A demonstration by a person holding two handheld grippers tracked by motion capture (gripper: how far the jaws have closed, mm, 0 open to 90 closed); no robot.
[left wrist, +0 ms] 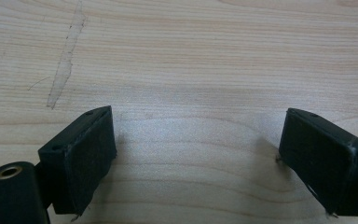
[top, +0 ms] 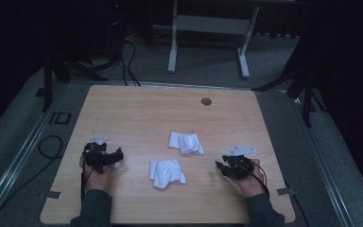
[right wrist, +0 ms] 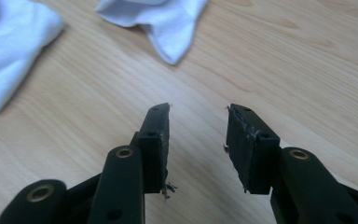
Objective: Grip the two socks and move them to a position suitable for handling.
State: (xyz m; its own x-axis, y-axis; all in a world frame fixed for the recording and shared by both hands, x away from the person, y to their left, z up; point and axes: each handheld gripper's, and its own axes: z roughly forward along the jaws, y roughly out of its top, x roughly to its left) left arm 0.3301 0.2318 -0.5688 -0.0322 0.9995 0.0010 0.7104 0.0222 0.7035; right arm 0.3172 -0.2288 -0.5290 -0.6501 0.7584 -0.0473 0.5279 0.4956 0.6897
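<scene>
Cloths, two crumpled white fabric pieces [top: 168, 172] [top: 186, 143], lie untouched mid-tabletop [top: 137, 104], at 3 o'clock of left gripper [top: 105, 157] and 9 o'clock of right gripper [top: 230, 166]; both sets of fingers parted, empty; handling not begun.

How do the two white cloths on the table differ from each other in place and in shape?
The far cloth lies nearer the table's middle and toward the right gripper; the near cloth lies closer to the person, between both grippers. The far cloth spreads wider, with a raised fold in its middle; the near cloth is more bunched, with a corner pointing toward the person. Both are white, crumpled and untouched.
</scene>
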